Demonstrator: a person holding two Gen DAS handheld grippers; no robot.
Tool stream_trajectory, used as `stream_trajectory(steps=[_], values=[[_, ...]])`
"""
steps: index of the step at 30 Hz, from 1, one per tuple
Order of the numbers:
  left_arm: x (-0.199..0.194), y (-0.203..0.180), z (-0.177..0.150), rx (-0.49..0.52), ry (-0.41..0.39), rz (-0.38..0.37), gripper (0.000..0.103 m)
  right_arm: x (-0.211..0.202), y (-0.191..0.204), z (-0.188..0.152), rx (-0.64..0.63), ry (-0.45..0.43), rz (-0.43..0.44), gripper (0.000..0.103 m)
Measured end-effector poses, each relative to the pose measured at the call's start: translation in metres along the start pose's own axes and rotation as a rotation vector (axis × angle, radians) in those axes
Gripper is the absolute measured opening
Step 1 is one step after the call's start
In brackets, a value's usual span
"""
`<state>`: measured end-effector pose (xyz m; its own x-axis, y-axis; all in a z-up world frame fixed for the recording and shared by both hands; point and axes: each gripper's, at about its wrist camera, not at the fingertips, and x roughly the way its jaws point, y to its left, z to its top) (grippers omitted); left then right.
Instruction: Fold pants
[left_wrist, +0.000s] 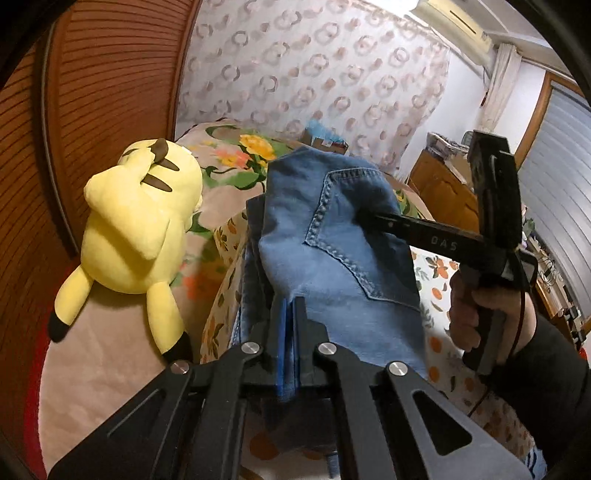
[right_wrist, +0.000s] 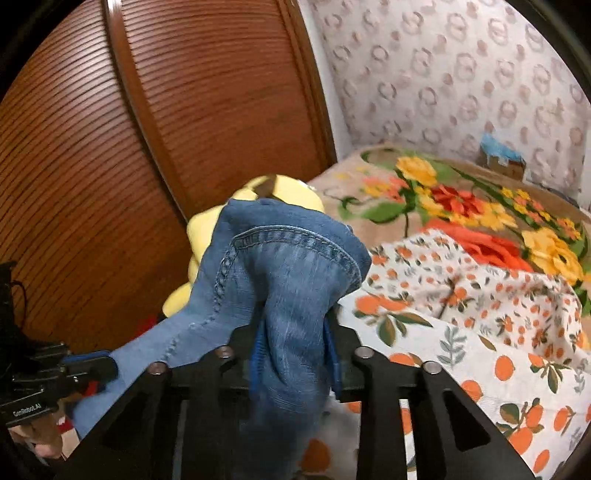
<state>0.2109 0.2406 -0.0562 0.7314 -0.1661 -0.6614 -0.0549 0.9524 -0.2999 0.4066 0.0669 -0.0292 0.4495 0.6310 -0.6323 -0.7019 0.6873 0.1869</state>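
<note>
Warm, even indoor light fills my views. Fisheye bends the edges into black corners. Near my right fingers (right_wrist: 330, 325) the jeans (right_wrist: 291, 280) blur.

The left gripper (left_wrist: 289, 325), bottom centre, is clamped tight on denim. The right gripper (right_wrist: 293, 332) holds denim between wider-set fingers (right_wrist: 334, 354). A hand (left_wrist: 476, 306) grips its handle at right.

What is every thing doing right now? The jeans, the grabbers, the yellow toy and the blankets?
jeans: bunched up, held between both grabbers.
left gripper: shut on the jeans.
right gripper: denim bunched between its fingers; whether it squeezes is unclear.
yellow plush toy: lying on the bed, untouched.
orange-print sheet: rumpled.
flower blanket: spread flat.
</note>
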Motion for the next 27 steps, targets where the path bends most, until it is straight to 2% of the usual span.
stream_trajectory(steps=[2, 5, 7, 10, 12, 15, 22, 27], values=[[0.001, -0.003, -0.001, 0.011, 0.009, 0.009, 0.004, 0.005, -0.005, 0.002, -0.013, 0.029, -0.014, 0.048], [0.006, -0.007, -0.003, 0.035, 0.029, 0.037, 0.004, -0.001, -0.010, 0.010, -0.061, 0.019, -0.040, 0.054], [0.008, -0.009, -0.006, 0.046, 0.044, 0.059, 0.004, -0.013, -0.012, 0.017, -0.085, -0.015, -0.058, 0.055], [0.013, -0.007, -0.007, 0.041, 0.055, 0.066, 0.004, -0.026, -0.006, 0.023, -0.121, -0.059, -0.032, 0.054], [0.013, -0.007, -0.007, 0.039, 0.058, 0.070, 0.004, -0.026, -0.001, 0.019, -0.155, -0.054, 0.011, 0.028], [0.014, -0.009, -0.007, 0.047, 0.064, 0.085, 0.004, -0.010, -0.001, 0.022, -0.178, -0.022, 0.046, 0.015], [0.019, -0.005, -0.010, 0.041, 0.075, 0.096, 0.004, 0.032, -0.030, 0.035, -0.147, 0.049, 0.027, 0.015], [0.020, -0.006, -0.010, 0.041, 0.074, 0.101, 0.004, 0.051, -0.030, 0.041, -0.144, 0.058, 0.021, 0.015]])
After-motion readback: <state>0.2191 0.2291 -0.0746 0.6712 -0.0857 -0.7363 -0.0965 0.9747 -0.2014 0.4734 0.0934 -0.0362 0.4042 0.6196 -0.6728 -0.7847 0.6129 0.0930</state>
